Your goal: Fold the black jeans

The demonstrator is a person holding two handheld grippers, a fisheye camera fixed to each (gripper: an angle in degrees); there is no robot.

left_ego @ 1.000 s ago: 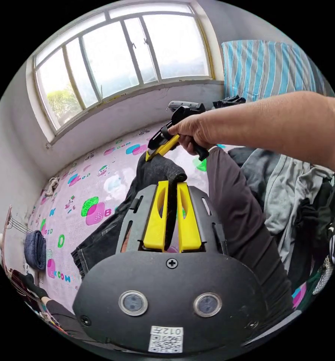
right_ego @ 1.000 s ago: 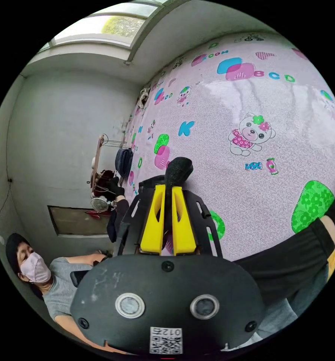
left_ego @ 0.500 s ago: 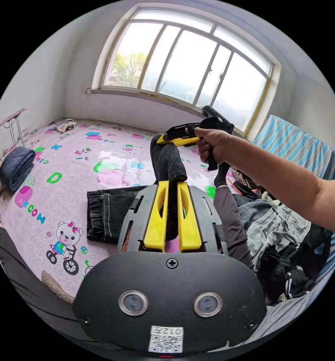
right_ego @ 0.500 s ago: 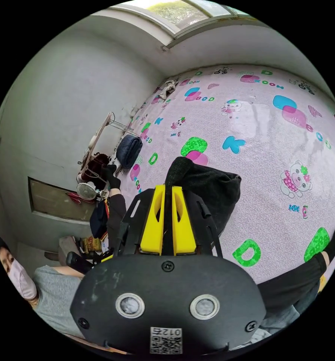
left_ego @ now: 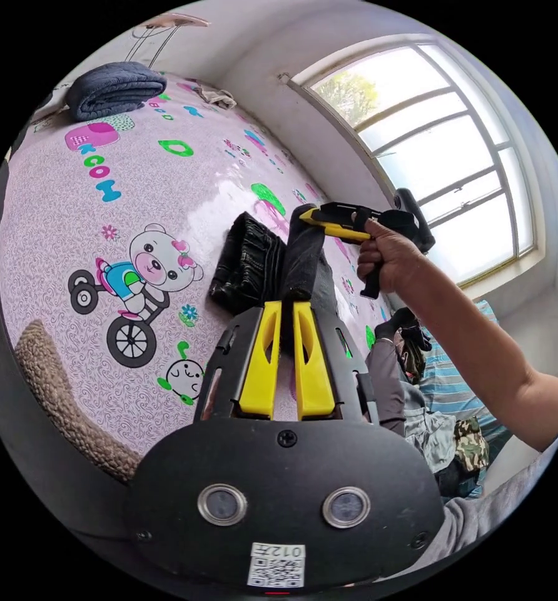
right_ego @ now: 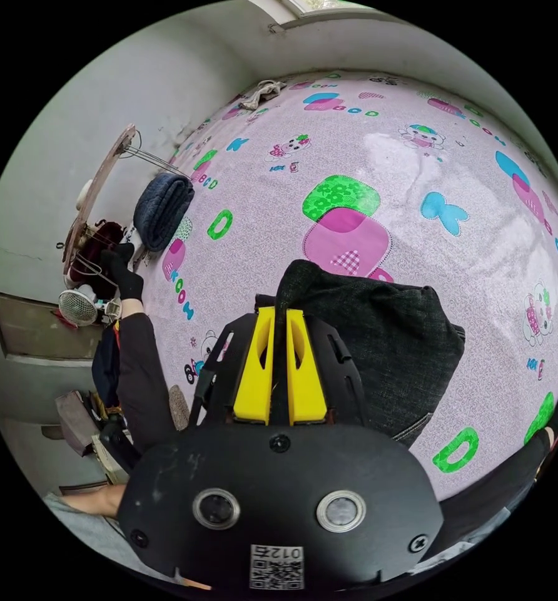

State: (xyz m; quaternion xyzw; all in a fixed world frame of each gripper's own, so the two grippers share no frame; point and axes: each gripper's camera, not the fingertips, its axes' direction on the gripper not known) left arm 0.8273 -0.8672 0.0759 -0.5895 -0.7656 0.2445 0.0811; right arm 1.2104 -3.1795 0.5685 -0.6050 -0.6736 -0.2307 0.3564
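Note:
The black jeans [left_ego: 254, 263] lie partly folded on the pink patterned mat [left_ego: 135, 188], and one edge is lifted off it. My left gripper [left_ego: 281, 310] is shut on that raised edge, with dark denim running up from between its yellow jaws. In the left gripper view, a hand holds my right gripper [left_ego: 310, 216] shut on the same edge a little farther along. In the right gripper view, my right gripper [right_ego: 281, 313] pinches a fold of the jeans [right_ego: 379, 344], which spread to the right over the mat [right_ego: 366, 156].
A rolled dark blue towel [left_ego: 113, 87] [right_ego: 163, 210] lies at the mat's edge by a wire rack [right_ego: 97, 206]. A heap of clothes [left_ego: 441, 432] sits beside a striped cloth [left_ego: 454, 388]. A person's dark-clad leg [right_ego: 135, 350] rests on the mat. A window [left_ego: 435, 144] is beyond.
Both grippers have come down toward the mat with the jeans' edge held, and more of the denim now lies spread on the mat. Both cameras have rolled and tilted.

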